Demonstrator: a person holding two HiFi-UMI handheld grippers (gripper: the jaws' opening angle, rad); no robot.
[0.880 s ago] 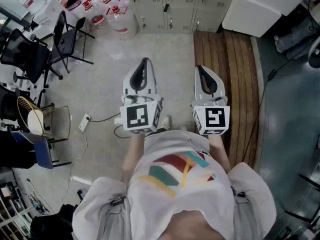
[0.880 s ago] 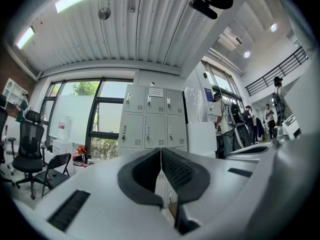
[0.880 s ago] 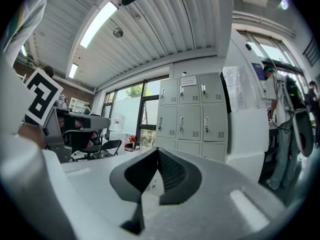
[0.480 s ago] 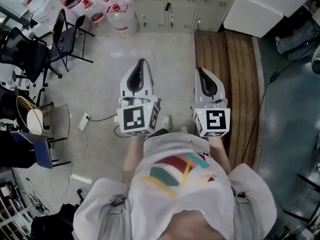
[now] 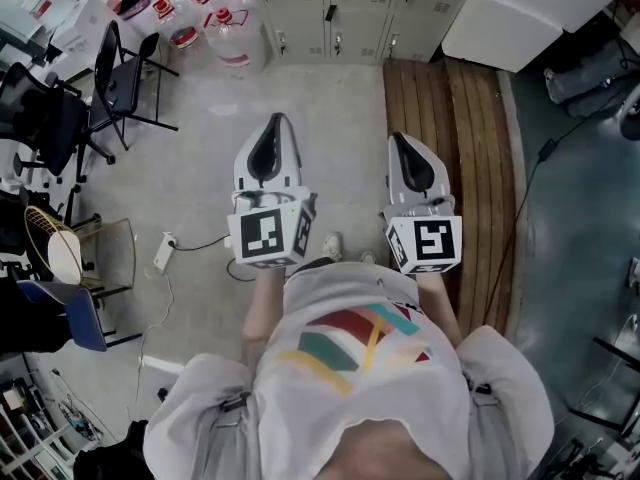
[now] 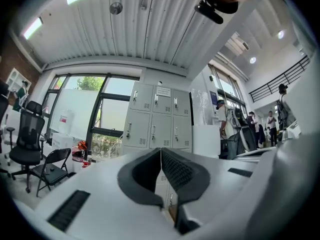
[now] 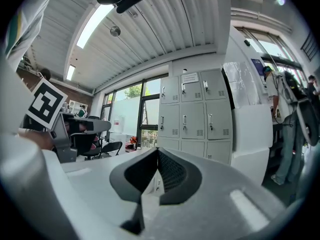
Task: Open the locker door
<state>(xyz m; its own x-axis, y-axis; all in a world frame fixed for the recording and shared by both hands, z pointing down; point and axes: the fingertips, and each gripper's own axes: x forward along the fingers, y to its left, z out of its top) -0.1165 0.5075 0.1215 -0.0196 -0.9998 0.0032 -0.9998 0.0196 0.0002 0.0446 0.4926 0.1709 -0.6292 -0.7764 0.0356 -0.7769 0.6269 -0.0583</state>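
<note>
Grey metal lockers (image 5: 330,8) top centre.
My left tongs (image 5: 272,128), right tongs (image 5: 400,146) both pressed together, empty.

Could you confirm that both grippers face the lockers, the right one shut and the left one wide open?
Not quite: the left gripper is shut too, its jaws together with nothing between them, as the left gripper view shows. The right gripper is shut, and both face the lockers.
</note>
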